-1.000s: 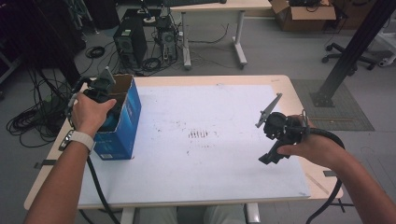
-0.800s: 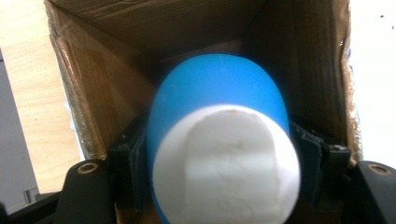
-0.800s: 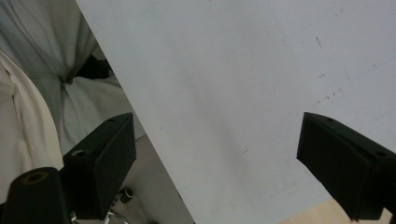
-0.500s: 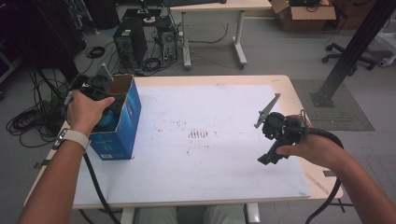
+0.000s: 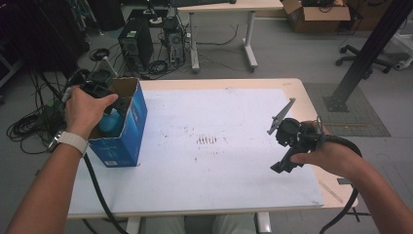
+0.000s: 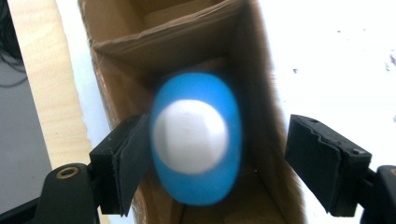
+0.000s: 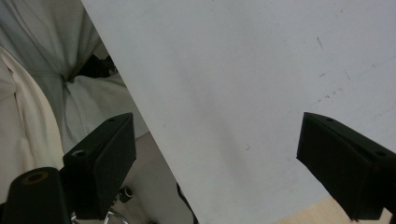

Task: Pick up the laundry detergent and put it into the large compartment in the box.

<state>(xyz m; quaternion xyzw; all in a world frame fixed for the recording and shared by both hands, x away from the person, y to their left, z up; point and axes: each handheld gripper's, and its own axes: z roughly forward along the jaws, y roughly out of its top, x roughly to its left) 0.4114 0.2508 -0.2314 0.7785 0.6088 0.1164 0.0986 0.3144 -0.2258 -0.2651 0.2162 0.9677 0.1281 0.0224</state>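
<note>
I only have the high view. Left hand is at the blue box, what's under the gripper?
Observer: A blue bottle with a white cap, standing inside the box. It sits between the jaws of the left gripper.
Operator: Clamped on it?
Observer: No. The jaws are spread; one is at the bottle's side, the other stands well clear.
Operator: And the right gripper, anything in it?
Observer: Nothing. The right gripper is wide open, with just the white table mat between its jaws.
</note>
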